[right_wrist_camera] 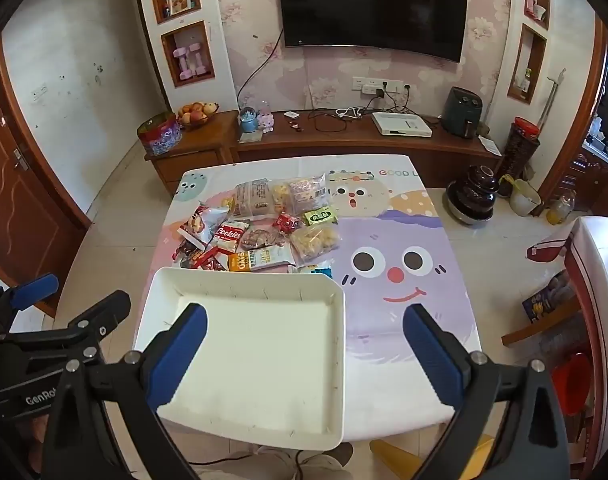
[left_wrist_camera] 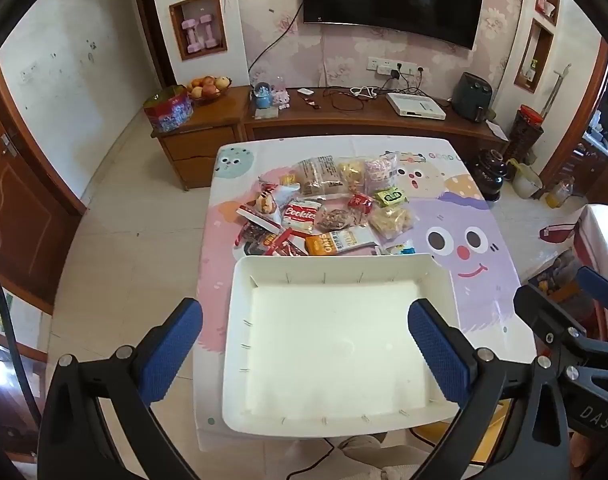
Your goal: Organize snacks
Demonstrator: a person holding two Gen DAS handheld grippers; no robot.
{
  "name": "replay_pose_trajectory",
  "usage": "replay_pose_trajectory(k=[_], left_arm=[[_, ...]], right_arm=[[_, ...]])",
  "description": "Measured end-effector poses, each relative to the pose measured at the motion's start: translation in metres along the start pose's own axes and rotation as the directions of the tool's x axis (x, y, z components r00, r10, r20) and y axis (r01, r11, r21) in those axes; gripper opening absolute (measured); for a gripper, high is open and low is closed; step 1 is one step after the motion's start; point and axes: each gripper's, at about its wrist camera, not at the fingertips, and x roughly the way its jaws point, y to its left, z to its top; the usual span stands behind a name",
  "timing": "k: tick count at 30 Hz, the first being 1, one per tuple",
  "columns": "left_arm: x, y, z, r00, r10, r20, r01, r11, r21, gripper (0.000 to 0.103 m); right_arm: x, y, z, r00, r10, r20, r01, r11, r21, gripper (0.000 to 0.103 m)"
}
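Left gripper (left_wrist_camera: 304, 354) and right gripper (right_wrist_camera: 304, 354) gape released above the bare tray (left_wrist_camera: 240, 280).

Soft daylight is filling both views evenly; the white tray (left_wrist_camera: 240, 320) is glaring slightly, fisheye curvature is bending the room's edges, and dark vignetting is framing the corners.

Wall-mounted television (right_wrist_camera: 374, 6), dark. Wooden cabinet (right_wrist_camera: 344, 146) beneath held a fruit bowl (right_wrist_camera: 194, 114), round tin (right_wrist_camera: 159, 135), snow globe (right_wrist_camera: 248, 119), white box (right_wrist_camera: 401, 124) and dark air fryer (right_wrist_camera: 462, 111). Pink dumbbells (right_wrist_camera: 190, 60) stood in a wall niche. Brown door (left_wrist_camera: 12, 184) at left.
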Motion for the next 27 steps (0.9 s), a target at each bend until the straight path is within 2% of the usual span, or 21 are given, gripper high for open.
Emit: replay_pose_trajectory(k=[3,6,11,20,22,27], left_arm=[[0.005,0.007,0.001,0.999,-0.041,-0.021,0.04,0.999,-0.013,0.1],[0.013,0.006,-0.002,0.999,-0.046,-0.029,0.046,0.999,-0.004,0.1],[0.014,0.002,-0.003,0.999,-0.014,-0.029,0.014,1.0,0.02,0.1],[0.016,0.015,-0.007,0.999,-0.008,-0.036,0.009,1.0,0.023,0.1],[0.017,0.018,-0.009,0.999,-0.007,-0.036,0.008,1.0,0.024,0.1],[0.021,0.026,-0.014,0.999,-0.009,-0.04,0.01,1.0,0.023,0.1]], right_arm=[[0.0,0.003,0.001,1.0,-0.003,-0.009,0.003,1.0,-0.006,0.099],[-0.001,0.004,0.0,1.0,-0.006,-0.005,0.006,1.0,-0.016,0.099],[-0.006,0.011,-0.003,1.0,-0.011,0.008,0.011,1.0,-0.016,0.099],[-0.006,0.012,-0.011,1.0,-0.016,0.0,0.016,1.0,-0.018,0.099],[-0.005,0.036,-0.015,0.999,-0.038,-0.004,0.038,0.999,-0.027,0.099],[-0.005,0.04,-0.018,0.999,-0.049,-0.01,0.049,0.998,-0.029,0.099]])
